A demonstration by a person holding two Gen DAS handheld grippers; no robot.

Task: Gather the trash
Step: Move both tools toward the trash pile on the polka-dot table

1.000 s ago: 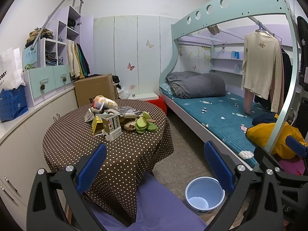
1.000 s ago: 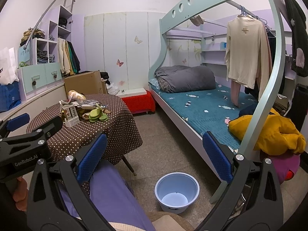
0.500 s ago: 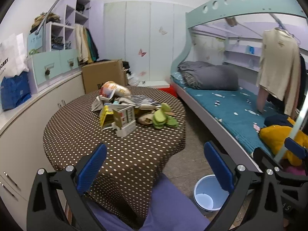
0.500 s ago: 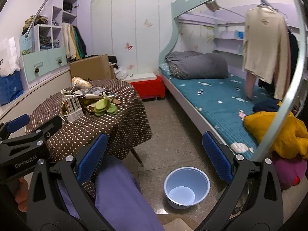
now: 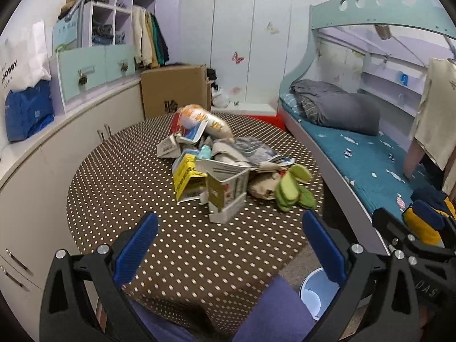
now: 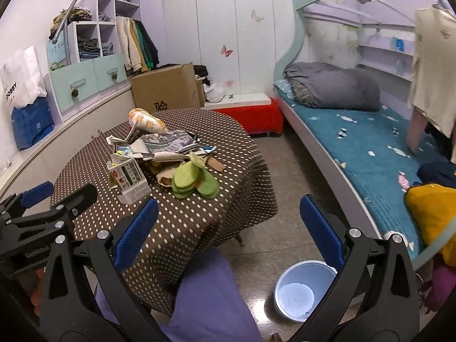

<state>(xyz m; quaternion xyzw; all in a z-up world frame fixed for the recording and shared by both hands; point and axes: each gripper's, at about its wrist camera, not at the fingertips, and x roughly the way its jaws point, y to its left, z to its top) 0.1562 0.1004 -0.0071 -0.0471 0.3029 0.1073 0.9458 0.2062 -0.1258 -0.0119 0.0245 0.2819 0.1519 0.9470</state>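
A heap of trash lies on the round dotted table [image 5: 119, 199]: a torn white carton [image 5: 226, 196], a yellow box [image 5: 186, 179], crumpled papers [image 5: 242, 151], an orange snack bag [image 5: 199, 121] and green insoles [image 5: 293, 191]. The carton [image 6: 129, 181] and insoles [image 6: 193, 181] also show in the right wrist view. A pale blue bucket [image 6: 302, 290] stands on the floor to the table's right. My left gripper [image 5: 228, 245] is open and empty over the table's near part. My right gripper [image 6: 228, 228] is open and empty, beside the table edge, above the floor.
A purple chair seat [image 6: 208, 296] is right below the grippers. A bunk bed [image 6: 370, 148] with a grey duvet runs along the right. A cardboard box [image 5: 173, 94] and a red box [image 6: 250, 114] stand behind the table. Cabinets [image 5: 34, 165] line the left wall.
Both grippers have moved forward and left toward the table, so the trash heap looms larger. Both stay open and empty.
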